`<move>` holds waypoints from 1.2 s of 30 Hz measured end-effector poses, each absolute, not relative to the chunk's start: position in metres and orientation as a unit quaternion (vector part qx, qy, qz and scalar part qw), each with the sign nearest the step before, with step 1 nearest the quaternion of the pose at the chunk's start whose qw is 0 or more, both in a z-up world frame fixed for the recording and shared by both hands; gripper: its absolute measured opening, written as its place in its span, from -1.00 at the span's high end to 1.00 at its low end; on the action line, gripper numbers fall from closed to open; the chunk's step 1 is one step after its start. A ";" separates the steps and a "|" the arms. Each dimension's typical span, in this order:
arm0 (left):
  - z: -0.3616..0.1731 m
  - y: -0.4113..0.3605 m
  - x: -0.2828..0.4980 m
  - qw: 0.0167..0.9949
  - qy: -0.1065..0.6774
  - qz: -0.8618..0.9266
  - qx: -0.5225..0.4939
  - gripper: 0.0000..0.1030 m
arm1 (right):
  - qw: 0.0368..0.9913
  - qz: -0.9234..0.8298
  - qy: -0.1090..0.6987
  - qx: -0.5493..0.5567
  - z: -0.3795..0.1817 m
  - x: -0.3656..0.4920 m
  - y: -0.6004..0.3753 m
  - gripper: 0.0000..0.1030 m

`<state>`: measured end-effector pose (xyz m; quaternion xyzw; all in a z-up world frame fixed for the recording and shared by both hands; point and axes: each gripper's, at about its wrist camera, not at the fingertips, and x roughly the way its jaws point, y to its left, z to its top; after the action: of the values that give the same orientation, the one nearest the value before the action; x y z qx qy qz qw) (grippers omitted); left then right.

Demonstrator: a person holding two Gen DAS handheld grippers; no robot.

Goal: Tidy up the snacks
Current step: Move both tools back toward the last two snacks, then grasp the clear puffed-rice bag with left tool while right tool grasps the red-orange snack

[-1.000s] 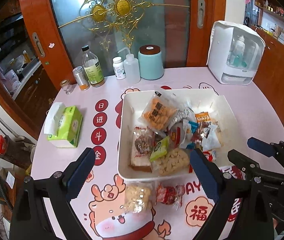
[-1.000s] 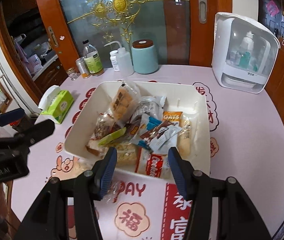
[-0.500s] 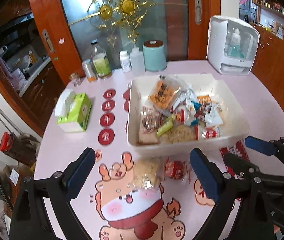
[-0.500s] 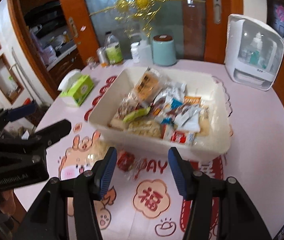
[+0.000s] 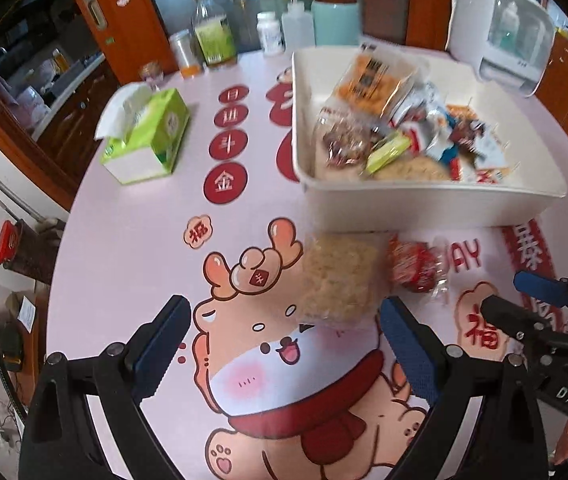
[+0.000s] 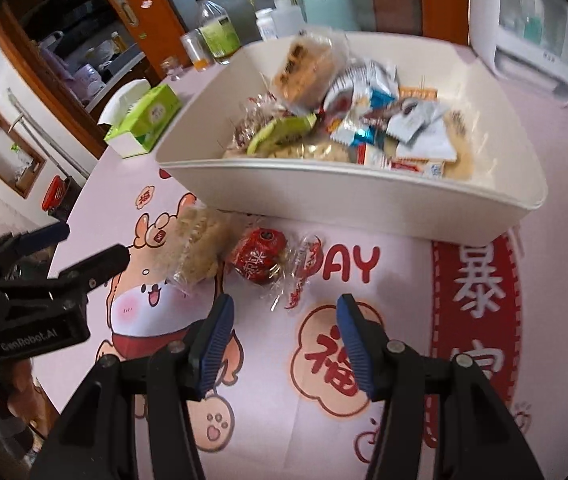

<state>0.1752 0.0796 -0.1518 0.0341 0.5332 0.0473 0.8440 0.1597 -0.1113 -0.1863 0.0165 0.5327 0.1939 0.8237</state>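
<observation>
On the pink table (image 5: pixel 132 240), a green tissue box (image 5: pixel 148 136) sits at the far left. The left gripper (image 5: pixel 284 344) hovers with its fingers wide apart and empty, a pale noodle-like snack pack (image 5: pixel 340 276) just ahead of them. Beside that pack lies a red wrapped snack (image 6: pixel 260 256), directly before the right gripper (image 6: pixel 284 336), whose fingers are also spread and empty. Behind both loose snacks stands the white bin (image 6: pixel 364 200), filled with mixed snack packets (image 6: pixel 364 120).
</observation>
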 end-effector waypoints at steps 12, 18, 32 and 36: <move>-0.201 0.101 0.205 0.819 0.574 0.009 -0.013 -0.84 | 0.817 0.193 0.543 0.031 -0.221 0.191 -0.091 -0.05; -0.204 0.108 0.212 0.817 0.576 -0.004 -0.012 -0.84 | 0.811 0.227 0.538 0.020 -0.231 0.199 -0.077 -0.05; -0.218 0.092 0.226 0.809 0.587 -0.026 -0.019 -0.84 | 0.828 0.243 0.503 -0.045 -0.238 0.195 -0.063 -0.01; -0.226 0.081 0.230 0.802 0.596 -0.034 -0.019 -0.84 | 0.822 0.256 0.508 -0.028 -0.235 0.191 -0.073 0.34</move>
<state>0.2302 0.0807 -0.2261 -0.0188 0.5957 -0.0336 0.8023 0.1912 -0.0735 -0.2353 -0.0282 0.5082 0.2558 0.8219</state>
